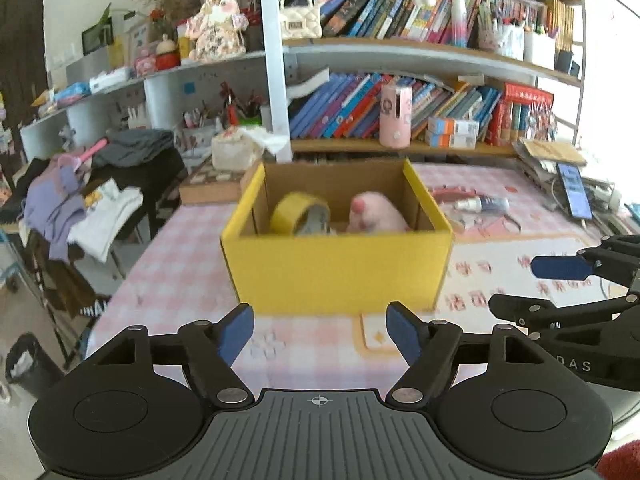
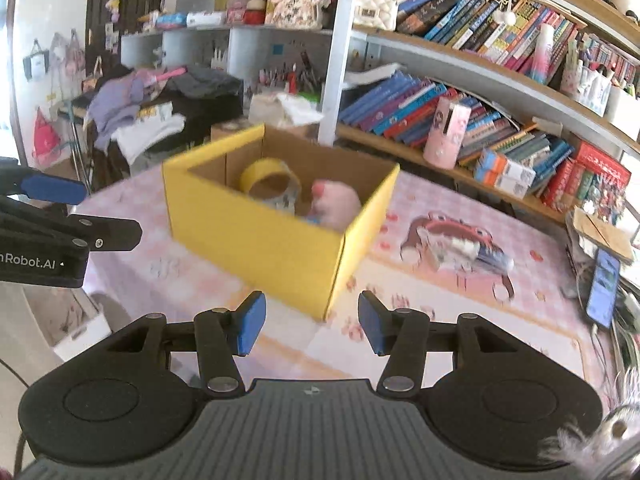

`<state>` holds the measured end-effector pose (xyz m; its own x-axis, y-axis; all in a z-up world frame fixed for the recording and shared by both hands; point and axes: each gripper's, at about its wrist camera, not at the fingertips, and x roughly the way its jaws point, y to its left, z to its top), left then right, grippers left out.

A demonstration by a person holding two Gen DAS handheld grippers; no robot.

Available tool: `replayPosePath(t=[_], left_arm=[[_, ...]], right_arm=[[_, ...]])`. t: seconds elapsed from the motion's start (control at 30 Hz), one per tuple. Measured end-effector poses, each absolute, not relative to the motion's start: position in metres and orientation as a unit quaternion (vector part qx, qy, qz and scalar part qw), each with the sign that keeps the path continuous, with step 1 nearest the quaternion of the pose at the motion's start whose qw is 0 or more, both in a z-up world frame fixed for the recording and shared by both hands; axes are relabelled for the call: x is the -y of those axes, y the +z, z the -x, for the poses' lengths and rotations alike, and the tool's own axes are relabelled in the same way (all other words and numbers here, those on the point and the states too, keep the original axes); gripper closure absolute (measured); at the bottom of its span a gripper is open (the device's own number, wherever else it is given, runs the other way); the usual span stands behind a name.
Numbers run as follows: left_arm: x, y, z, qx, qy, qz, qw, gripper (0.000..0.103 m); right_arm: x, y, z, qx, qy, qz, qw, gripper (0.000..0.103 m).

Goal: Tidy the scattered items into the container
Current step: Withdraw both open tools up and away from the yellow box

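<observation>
A yellow cardboard box (image 1: 336,268) (image 2: 256,236) stands open-topped on the pink checked tablecloth (image 1: 180,272). Inside it lie a roll of yellow tape (image 1: 298,212) (image 2: 268,182) and a pink plush toy (image 1: 376,214) (image 2: 336,202). My left gripper (image 1: 320,332) hovers just short of the box's near wall, open and empty. My right gripper (image 2: 312,328) is open too, nothing between its blue pads, facing the box's near right corner. Its fingers (image 1: 560,268) show at the right edge of the left wrist view. A small spray bottle (image 1: 482,203) (image 2: 476,254) lies on the table right of the box.
A phone (image 1: 574,196) (image 2: 604,288) and a stack of papers sit at the table's right end. Bookshelves (image 1: 400,148) run behind the table, with a pink cylinder (image 1: 395,116) on the lowest shelf. Clothes are heaped on a rack (image 1: 80,208) to the left, with a bin below.
</observation>
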<state>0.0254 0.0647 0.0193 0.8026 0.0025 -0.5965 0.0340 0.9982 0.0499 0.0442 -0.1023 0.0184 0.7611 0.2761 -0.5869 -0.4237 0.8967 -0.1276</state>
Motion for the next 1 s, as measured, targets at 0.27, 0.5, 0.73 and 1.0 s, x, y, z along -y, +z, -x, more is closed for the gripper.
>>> replayPosePath(t=[0.27,0.5,0.73,1.0], left_arm=[[-0.057,-0.001,0.004,-0.347,-0.005,-0.005,0.938,0.026],[-0.04,-0.007,0.004,-0.363,-0.042,-0.029,0.93,0.018],[-0.023,-0.012,-0.001,-0.372,-0.079,-0.048,0.924,0.012],[-0.015,-0.014,-0.013,-0.376,-0.093,-0.048,0.921,0.011]], right_arm=[[0.118,-0.003,-0.007,-0.339,0.151,0.095,0.923,0.051],[0.126,-0.003,-0.001,-0.347,0.131,0.097,0.923,0.039],[0.132,-0.002,-0.003,-0.35,0.111,0.101,0.925,0.028],[0.145,-0.002,-0.009,-0.352,0.084,0.098,0.927,0.019]])
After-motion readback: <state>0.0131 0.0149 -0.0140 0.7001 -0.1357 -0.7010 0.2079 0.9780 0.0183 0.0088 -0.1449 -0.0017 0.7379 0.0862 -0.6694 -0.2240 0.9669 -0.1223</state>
